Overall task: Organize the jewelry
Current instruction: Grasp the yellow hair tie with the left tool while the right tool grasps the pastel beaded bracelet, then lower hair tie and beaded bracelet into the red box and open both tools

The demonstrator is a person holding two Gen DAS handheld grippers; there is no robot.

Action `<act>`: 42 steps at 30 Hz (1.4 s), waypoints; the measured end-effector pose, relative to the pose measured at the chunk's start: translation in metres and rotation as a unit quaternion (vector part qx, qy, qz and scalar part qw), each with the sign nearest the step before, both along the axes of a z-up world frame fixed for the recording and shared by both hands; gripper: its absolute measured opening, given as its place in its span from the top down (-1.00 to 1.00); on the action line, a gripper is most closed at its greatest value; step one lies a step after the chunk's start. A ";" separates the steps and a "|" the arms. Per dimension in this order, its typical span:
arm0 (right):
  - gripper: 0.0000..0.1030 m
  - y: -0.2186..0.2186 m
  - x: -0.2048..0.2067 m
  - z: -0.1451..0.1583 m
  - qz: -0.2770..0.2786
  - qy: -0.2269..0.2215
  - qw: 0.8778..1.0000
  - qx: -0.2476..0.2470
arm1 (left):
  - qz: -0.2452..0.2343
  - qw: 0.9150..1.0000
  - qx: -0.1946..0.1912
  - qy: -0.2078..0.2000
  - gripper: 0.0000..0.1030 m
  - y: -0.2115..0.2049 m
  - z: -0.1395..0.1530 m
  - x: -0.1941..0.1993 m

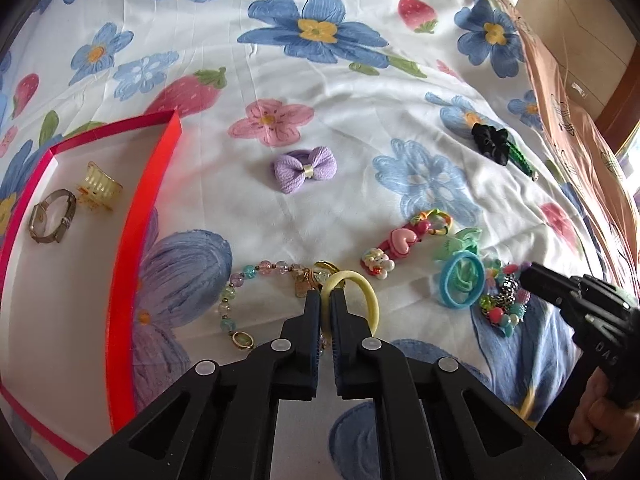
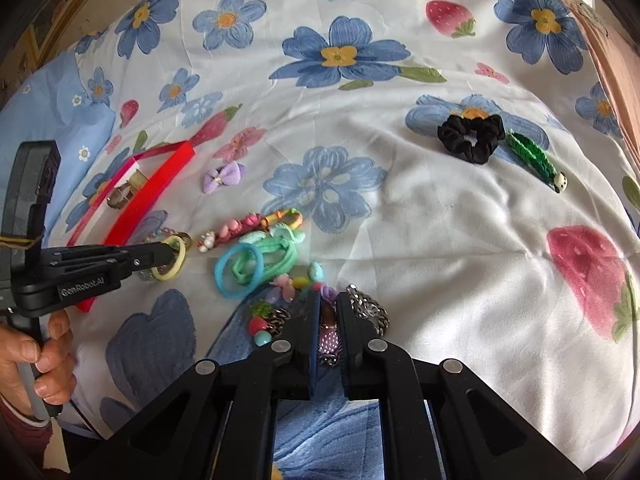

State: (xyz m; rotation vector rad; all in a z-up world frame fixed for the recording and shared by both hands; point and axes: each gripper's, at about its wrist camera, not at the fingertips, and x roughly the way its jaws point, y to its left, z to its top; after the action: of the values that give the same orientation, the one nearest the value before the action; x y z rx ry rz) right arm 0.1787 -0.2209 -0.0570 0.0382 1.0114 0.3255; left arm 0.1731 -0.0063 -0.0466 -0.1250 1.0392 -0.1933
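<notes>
My left gripper (image 1: 326, 296) is shut on the near side of a pale yellow hair tie (image 1: 370, 296) lying on the flowered bedsheet, next to a pastel beaded bracelet (image 1: 240, 276). The right wrist view shows the same grip from the side, the left gripper (image 2: 170, 254) pinching the yellow hair tie (image 2: 181, 260). My right gripper (image 2: 328, 300) is shut on a chunky bead-and-chain bracelet (image 2: 368, 308), with a pinkish part of it between the pads. A red box (image 1: 132, 240) at the left holds a watch (image 1: 52, 216) and a yellow hair claw (image 1: 98, 188).
Loose on the sheet are a purple bow (image 1: 306, 168), a pink heart clip (image 1: 402, 240), a blue hair tie (image 2: 219, 276) over green ties, a black scrunchie (image 2: 470, 136) and a green clip (image 2: 532, 160). A hand (image 2: 40, 356) grips the left handle.
</notes>
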 end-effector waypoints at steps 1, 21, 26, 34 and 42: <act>0.86 0.001 0.000 0.004 0.002 -0.005 1.000 0.005 | 0.001 1.000 -0.002 -0.002 0.94 0.001 0.002 -0.003; 0.86 0.077 0.002 0.051 0.088 -0.041 0.993 0.061 | 0.087 0.994 -0.031 -0.051 0.94 0.088 0.051 -0.069; 0.86 0.111 0.005 0.052 0.123 -0.037 0.989 0.075 | 0.121 0.991 -0.034 -0.050 0.94 0.116 0.053 -0.079; 0.86 0.169 0.010 0.049 0.176 -0.033 0.980 0.088 | 0.166 0.984 -0.037 -0.046 0.94 0.154 0.050 -0.086; 0.86 0.219 0.023 0.045 0.206 -0.027 0.972 0.108 | 0.202 0.978 -0.040 -0.036 0.94 0.185 0.043 -0.083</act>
State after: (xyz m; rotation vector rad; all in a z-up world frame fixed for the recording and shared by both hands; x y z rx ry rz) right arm 0.2013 -0.0021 -0.0118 0.0163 0.9226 0.8130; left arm 0.0905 0.1790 -0.0036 -0.3953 0.9134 0.1304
